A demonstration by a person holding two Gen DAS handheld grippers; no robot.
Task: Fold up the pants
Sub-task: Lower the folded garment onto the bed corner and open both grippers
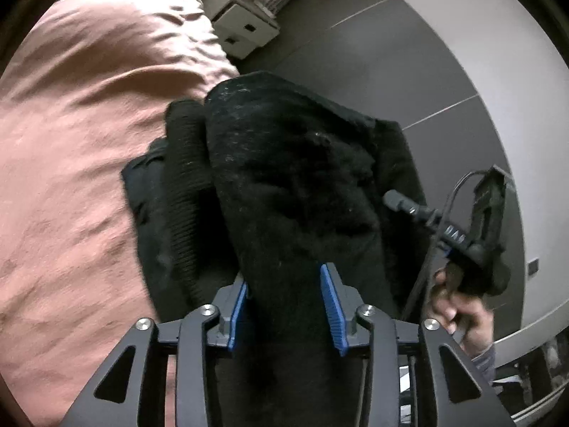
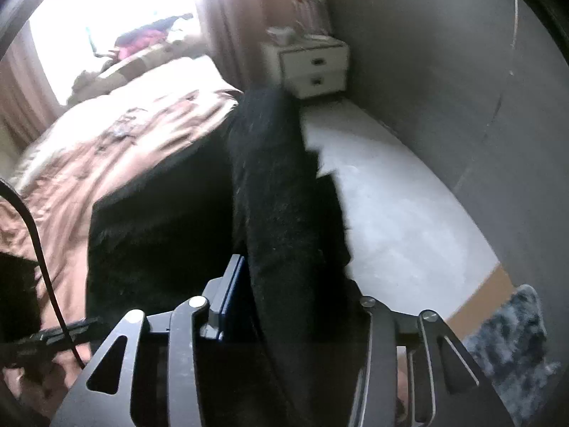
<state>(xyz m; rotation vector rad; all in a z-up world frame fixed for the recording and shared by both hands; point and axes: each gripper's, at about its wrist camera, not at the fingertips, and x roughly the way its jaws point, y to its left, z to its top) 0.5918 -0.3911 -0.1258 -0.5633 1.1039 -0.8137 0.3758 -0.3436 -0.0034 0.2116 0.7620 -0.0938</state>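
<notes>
Pants (image 1: 284,185), black, bunched at bed edge, fold of cloth running up between my left gripper (image 1: 284,302) pads; pad at 3 o'clock stands off cloth, pad at 9 touches it, so can't tell if clamped. My right gripper (image 2: 295,302): cloth fills gap, far pad hidden, grip unclear. Beyond, at 10 o'clock, pink bedspread (image 1: 89,106). Farther, at 12, white nightstand (image 2: 313,67) by wall.
</notes>
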